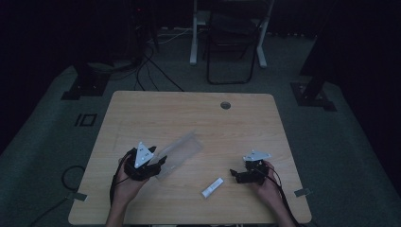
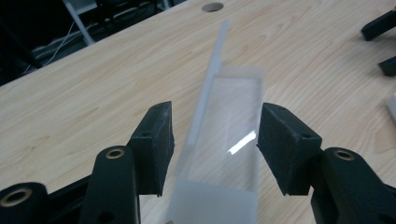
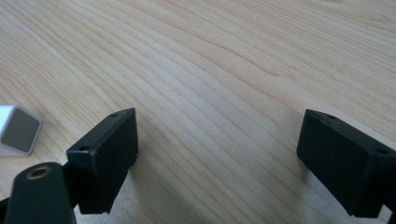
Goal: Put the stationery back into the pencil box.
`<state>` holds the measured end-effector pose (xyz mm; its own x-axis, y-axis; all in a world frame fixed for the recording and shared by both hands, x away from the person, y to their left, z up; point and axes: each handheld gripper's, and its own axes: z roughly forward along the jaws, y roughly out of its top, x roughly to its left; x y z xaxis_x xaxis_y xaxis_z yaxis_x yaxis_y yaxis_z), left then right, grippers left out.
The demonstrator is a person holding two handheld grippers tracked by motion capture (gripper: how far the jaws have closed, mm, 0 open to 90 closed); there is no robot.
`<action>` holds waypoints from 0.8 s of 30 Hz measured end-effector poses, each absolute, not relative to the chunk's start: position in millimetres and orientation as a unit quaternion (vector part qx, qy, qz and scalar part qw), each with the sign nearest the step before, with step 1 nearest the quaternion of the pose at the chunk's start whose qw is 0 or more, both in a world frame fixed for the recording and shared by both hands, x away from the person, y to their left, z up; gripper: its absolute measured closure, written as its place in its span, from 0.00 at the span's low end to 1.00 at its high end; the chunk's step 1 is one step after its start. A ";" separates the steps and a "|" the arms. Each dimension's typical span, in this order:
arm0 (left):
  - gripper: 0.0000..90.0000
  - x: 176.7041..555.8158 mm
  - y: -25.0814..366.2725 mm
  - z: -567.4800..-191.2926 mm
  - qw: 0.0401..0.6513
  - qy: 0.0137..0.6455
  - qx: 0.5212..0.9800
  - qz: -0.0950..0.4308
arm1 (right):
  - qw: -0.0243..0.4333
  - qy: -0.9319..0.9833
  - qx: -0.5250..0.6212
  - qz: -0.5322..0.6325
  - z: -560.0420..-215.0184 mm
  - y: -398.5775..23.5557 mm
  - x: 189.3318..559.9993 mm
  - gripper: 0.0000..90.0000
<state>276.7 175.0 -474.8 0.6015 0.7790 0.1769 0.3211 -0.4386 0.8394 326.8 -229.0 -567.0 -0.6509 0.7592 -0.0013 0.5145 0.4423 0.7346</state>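
A long clear plastic box (image 1: 179, 153) lies slanted on the wooden table (image 1: 189, 113), left of centre. My left gripper (image 1: 158, 163) is at its near end. In the left gripper view the box (image 2: 229, 121) runs away between the jaws of the left gripper (image 2: 215, 130), which stand wide with a gap at the left pad, so it is open. A small white bar (image 1: 213, 187) lies near the front edge. My right gripper (image 1: 235, 174) hovers just right of it, open, and in its own view the right gripper (image 3: 219, 140) has bare wood between the jaws and the white bar (image 3: 18, 129) at far left.
A round cable hole (image 1: 225, 105) sits near the table's far edge. Beyond the table stand a folding chair (image 1: 231, 42) and a white desk leg, with cables across the dark floor. The right gripper's black jaws (image 2: 380, 28) appear at the top right of the left gripper view.
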 end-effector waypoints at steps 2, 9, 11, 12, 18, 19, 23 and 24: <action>0.51 273.5 166.3 -470.8 0.410 0.335 0.804 0.273 | 0.168 0.832 0.383 0.364 -567.0 -229.0 326.7 0.14; 0.51 270.0 150.0 -469.8 0.416 0.320 0.812 0.255 | 0.168 0.832 0.383 0.364 -567.0 -229.0 326.7 0.14; 0.51 270.1 145.4 -470.4 0.417 0.318 0.814 0.248 | 0.168 0.832 0.383 0.364 -567.0 -229.0 326.7 0.14; 0.51 270.1 145.4 -470.4 0.417 0.318 0.814 0.248 | 0.168 0.832 0.383 0.364 -567.0 -229.0 326.7 0.14; 0.51 269.7 135.4 -471.5 0.424 0.313 0.818 0.231 | 0.168 0.832 0.383 0.364 -567.0 -229.0 326.7 0.14; 0.51 269.2 130.6 -472.3 0.423 0.308 0.821 0.228 | 0.168 0.832 0.383 0.364 -567.0 -229.0 326.7 0.14; 0.50 268.9 121.5 -475.3 0.420 0.301 0.828 0.219 | 0.168 0.832 0.383 0.364 -567.0 -229.0 326.7 0.14; 0.50 268.9 121.5 -475.3 0.420 0.301 0.828 0.219 | 0.168 0.832 0.383 0.364 -567.0 -229.0 326.7 0.14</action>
